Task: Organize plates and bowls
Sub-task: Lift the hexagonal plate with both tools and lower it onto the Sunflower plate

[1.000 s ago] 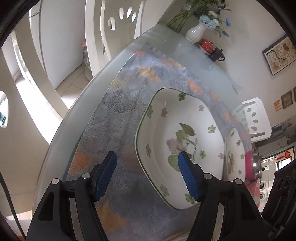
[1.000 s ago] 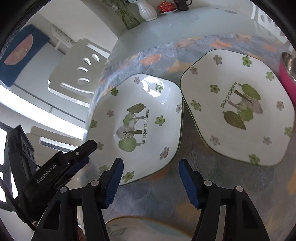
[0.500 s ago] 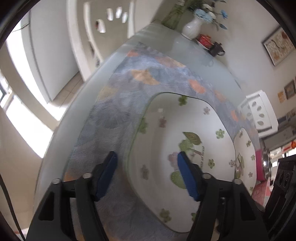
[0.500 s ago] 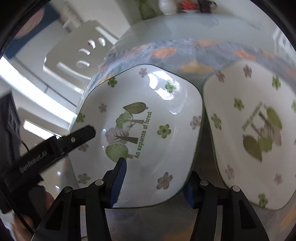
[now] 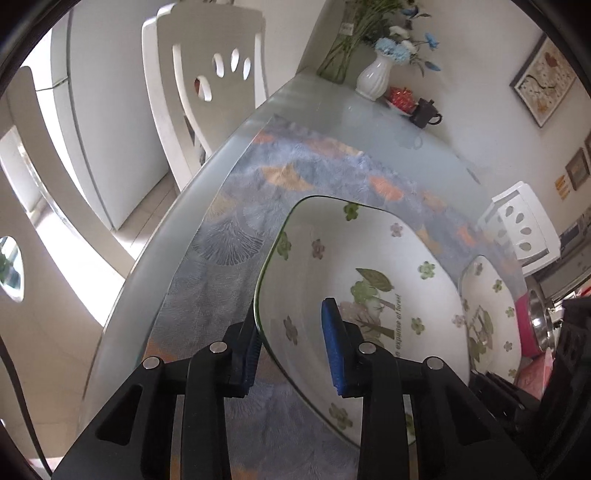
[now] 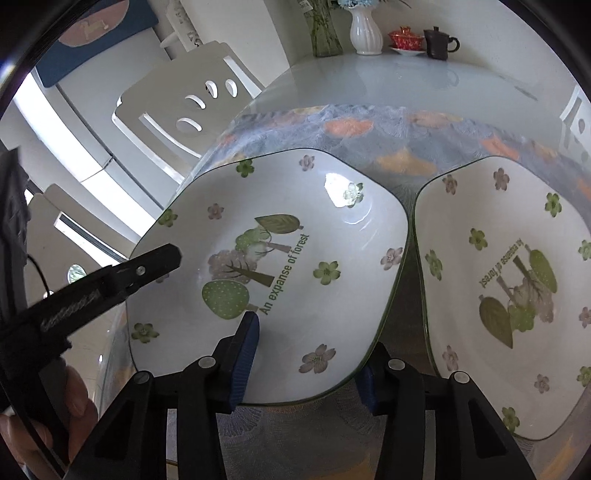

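Observation:
A white deep bowl [image 5: 369,258] [image 6: 295,206], printed with trees and flowers, sits on the patterned table runner [image 5: 295,166]. My left gripper [image 5: 291,317] straddles its left rim with jaws closing: the outer pad [image 5: 249,350] lies against the rim's outside and the inner pad [image 5: 334,347] stands over the inner wall. My right gripper [image 6: 308,347] straddles the near rim, also closing, with one pad [image 6: 245,354] inside the bowl. Its other pad is partly hidden under the rim. A matching plate [image 6: 498,258] [image 5: 484,306] lies just right of the bowl.
A pink bowl with a steel liner [image 5: 535,321] sits beyond the plate. At the far end of the glass table stand a white vase [image 6: 365,33], a red cup [image 6: 404,38] and a dark teapot [image 6: 439,42]. White chairs [image 5: 207,85] [image 6: 192,107] line the left edge. A hand [image 6: 74,406] holds the left gripper.
Both grippers have pushed forward over the bowl's rim and narrowed their jaws. The right one shifted left from the gap between the two dishes onto the bowl's near rim.

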### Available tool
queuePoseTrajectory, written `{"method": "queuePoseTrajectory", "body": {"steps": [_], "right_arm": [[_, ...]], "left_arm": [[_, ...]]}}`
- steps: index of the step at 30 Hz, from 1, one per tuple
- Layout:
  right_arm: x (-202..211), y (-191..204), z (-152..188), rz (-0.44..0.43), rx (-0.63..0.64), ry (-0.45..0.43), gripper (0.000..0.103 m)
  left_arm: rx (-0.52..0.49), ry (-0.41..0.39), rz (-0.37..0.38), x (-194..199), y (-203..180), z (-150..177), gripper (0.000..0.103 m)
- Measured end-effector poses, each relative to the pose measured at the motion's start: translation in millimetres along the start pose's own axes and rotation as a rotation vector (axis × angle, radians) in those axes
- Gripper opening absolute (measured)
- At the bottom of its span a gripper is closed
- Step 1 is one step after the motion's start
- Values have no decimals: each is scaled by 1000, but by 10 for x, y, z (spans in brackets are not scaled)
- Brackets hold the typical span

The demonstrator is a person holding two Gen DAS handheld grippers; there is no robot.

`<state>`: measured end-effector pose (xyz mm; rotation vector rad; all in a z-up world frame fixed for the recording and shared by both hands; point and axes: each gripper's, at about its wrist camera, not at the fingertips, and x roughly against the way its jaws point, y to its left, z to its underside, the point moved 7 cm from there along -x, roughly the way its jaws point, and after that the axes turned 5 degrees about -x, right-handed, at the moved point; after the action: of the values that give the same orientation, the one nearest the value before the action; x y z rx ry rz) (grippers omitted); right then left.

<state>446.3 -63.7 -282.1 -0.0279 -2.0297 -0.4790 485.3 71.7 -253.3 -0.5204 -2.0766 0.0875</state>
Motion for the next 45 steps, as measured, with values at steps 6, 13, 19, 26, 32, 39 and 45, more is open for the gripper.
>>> {"method": "queuePoseTrajectory", "body": {"steps": [6,13,19,26,32,39,45], "right_arm": [[83,59,-9,-45,19,-41,45],[120,151,52,-26,79,-41,45],[336,253,129,-47,116,-90,45],[748,376,243,-63,162,-159,45],[1175,435,490,-55,183,-197,45],[1570,460,960,-22,179,-209,45],[1734,431,1443,27,181,-181,45]], "left_arm": [[-7,-29,-7,112,33,43,27],[-3,-23,-11,172,84,174,26],[-16,-68,-15,399,77,172,26],[-41,-137,-19,854,-42,256,26],[-62,-156,3,1257,-138,488,26],[-86,-135,45,1563,-234,926,26],[-78,-80,64,1636,-249,1401,26]]}}
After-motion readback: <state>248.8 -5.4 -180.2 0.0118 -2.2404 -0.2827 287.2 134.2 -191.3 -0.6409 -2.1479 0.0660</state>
